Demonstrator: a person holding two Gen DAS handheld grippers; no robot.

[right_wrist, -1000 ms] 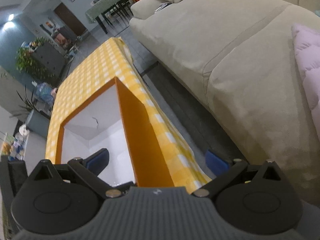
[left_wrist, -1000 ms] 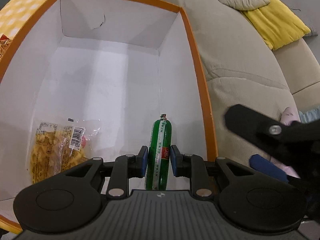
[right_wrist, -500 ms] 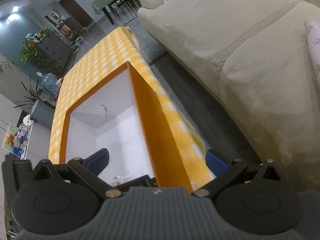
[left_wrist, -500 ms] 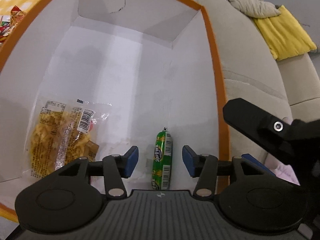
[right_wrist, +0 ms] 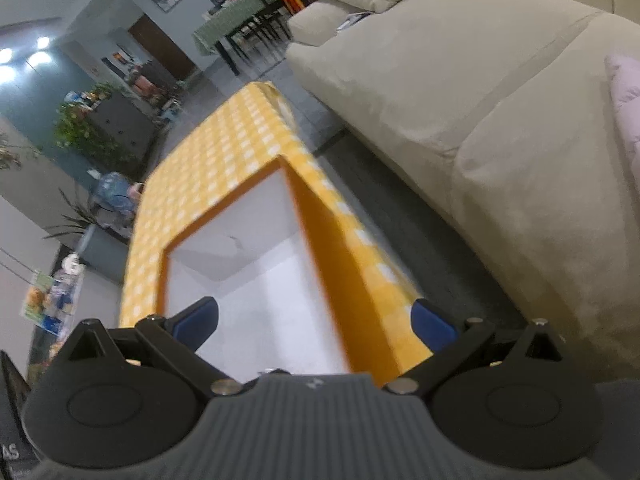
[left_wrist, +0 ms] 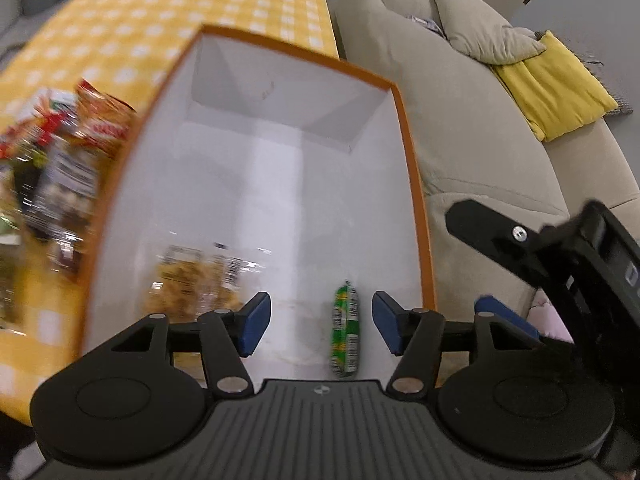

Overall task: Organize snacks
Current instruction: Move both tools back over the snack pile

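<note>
Nearest in the left wrist view, the left gripper hangs over the open box, its blue-padded fingers spread wide; they have just been opening, and they press on nothing. The green sausage stick lies flat on the white floor of the box, below and between the pads but nearer the right one, close to the right wall and touching neither finger. To its left on the same floor lies a clear packet of yellow noodle snack, blurred, partly behind the left finger. The box has an orange rim and white inner walls.

At the right edge of that view, the black frame of the right gripper reaches in just outside the box's right wall. In the right wrist view, the right gripper has its fingers spread wide as well, straddling the near corner of the box with one pad over the inside and the other outside; they grip nothing.

Left of the box, a heap of colourful snack packets rests on the counter, which wears a yellow checked cloth; the packets are too blurred to read. Beyond the box the cloth runs on bare. To the right stands a beige sofa with a yellow cushion and a beige pillow on it. Farther off, the right wrist view shows potted plants and a dining table.
</note>
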